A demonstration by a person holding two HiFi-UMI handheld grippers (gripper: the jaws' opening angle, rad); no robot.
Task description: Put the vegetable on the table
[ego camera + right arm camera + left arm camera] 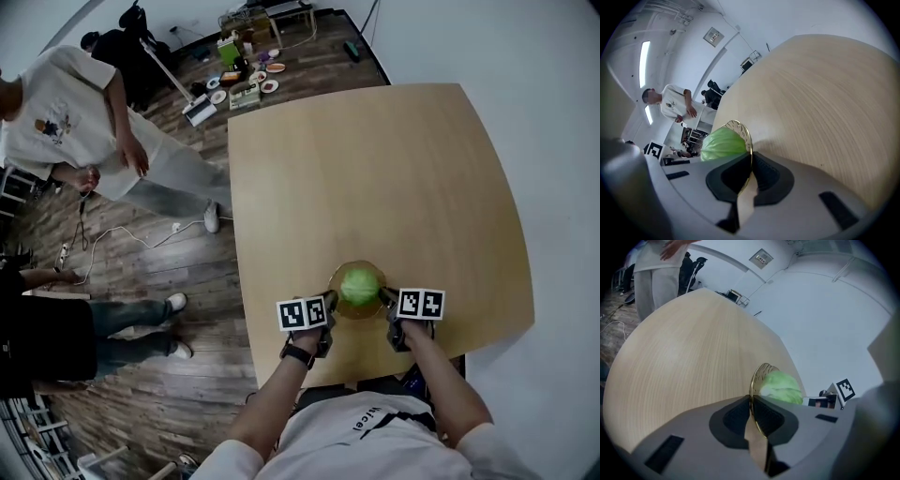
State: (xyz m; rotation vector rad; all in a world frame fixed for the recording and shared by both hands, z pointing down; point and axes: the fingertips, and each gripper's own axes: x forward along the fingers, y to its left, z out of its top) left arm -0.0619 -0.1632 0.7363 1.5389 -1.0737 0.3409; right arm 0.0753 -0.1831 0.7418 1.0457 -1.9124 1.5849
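Standing off to the left on the wooden floor point(187, 272), a person in a white T-shirt point(66, 122) is well apart from the work and plays no part in it. Everything that matters sits at the near edge of the pale wooden table point(375, 178).

The left gripper point(330, 298) comes in from the left side of a gold bowl point(358, 313). Its own view shows the left gripper point(751, 416) with its jaws pinched narrow onto the thin metal rim of the gold bowl point(757, 376), which runs straight between the two dark pads. That edge-on bite suits a rim too thin to cup.

In the bowl rests the cabbage point(359, 286), a round pale-green head that fills most of the dish. It lies between the two grippers, over the table's front edge and close to the person's body. Neither gripper touches the cabbage point(782, 387) itself; it rides as cargo, which spares the leaves from being crushed.

The right gripper point(384, 296) mirrors the left on the opposite rim. Its view shows the right gripper point(751, 174) likewise clamped narrow on the gold bowl point(740, 127), with the cabbage point(721, 143) just past the jaws. Holding both sides likely keeps the bowl level so the round head cannot roll out.

I cannot tell whether the bowl's base touches the table or hangs just above it.
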